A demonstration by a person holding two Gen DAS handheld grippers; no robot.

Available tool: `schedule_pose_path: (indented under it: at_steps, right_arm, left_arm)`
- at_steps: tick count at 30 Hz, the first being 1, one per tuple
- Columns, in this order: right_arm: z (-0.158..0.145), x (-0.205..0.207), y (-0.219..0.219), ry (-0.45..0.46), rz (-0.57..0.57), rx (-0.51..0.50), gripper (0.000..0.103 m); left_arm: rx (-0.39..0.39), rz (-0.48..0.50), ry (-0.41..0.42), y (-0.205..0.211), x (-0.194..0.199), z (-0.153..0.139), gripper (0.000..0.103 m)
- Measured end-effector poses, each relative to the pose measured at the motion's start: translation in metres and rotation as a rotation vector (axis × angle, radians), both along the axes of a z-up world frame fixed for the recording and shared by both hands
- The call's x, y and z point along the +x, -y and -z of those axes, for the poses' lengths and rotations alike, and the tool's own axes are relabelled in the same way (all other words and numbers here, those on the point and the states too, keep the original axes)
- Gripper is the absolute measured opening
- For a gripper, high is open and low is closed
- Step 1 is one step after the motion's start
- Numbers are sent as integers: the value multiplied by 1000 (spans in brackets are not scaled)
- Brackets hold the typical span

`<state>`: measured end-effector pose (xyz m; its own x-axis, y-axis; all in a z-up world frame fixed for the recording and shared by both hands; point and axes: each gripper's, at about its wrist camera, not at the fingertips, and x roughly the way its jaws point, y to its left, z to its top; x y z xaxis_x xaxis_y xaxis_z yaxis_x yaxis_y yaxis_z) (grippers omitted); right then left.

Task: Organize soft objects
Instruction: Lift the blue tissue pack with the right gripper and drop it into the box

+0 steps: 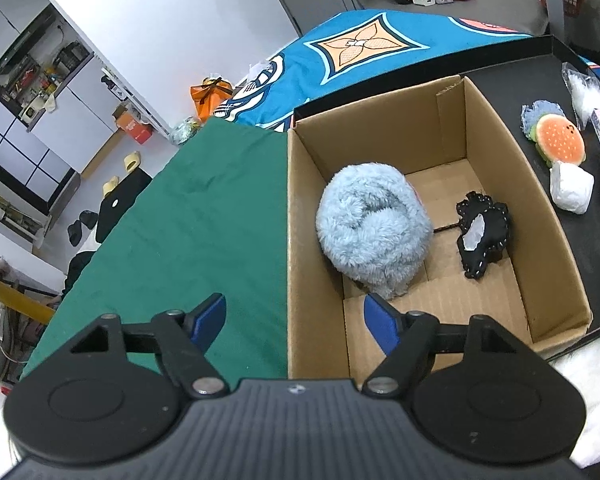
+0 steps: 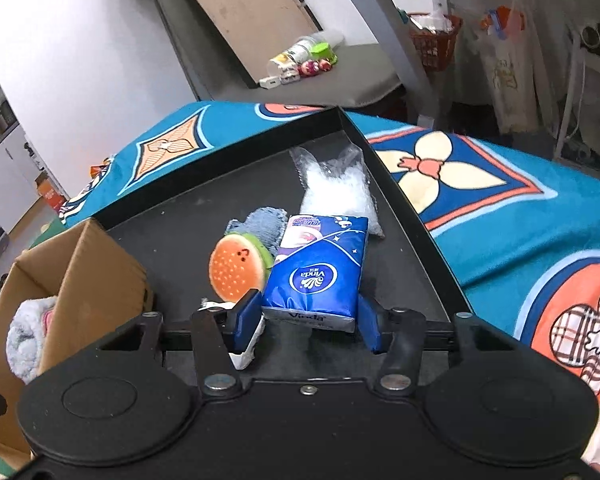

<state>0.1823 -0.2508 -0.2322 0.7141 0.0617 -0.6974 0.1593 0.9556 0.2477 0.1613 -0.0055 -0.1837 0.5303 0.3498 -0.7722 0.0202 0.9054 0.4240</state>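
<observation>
A cardboard box (image 1: 496,128) holds a fluffy light-blue plush roll (image 1: 374,230) and a small black soft toy (image 1: 482,232). My left gripper (image 1: 296,326) is open and empty, above the box's near left wall. My right gripper (image 2: 307,322) has its pads on both sides of a blue Vinda tissue pack (image 2: 320,268), which rests on the black tray (image 2: 172,232). An orange burger plush (image 2: 238,266) lies just left of the pack, over a blue cloth (image 2: 260,222). A white wad (image 1: 571,192) lies near the burger plush (image 1: 560,140).
A clear plastic bag (image 2: 338,184) lies at the tray's far end. The tray's raised rim (image 2: 412,216) runs along the right. A green cloth (image 1: 204,216) covers the surface left of the box. A patterned blue blanket (image 2: 520,216) lies under the tray.
</observation>
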Motion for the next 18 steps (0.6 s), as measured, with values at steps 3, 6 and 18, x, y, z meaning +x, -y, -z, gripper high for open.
schedule_pose_path:
  at_steps: [3,6,18]
  right_arm:
    - [-6,-2,-2,9,-18,-8,50]
    - [-15,-4,-6,24,-51,-20,50]
    - [-52,-8,-37,82,-166,-61,50]
  left_arm:
    - [-7,6,3,0,-1,0,75]
    - [-21,2,13,-3,-2,-2,74]
    - [-111,-23,16,-18,-1,-2,64]
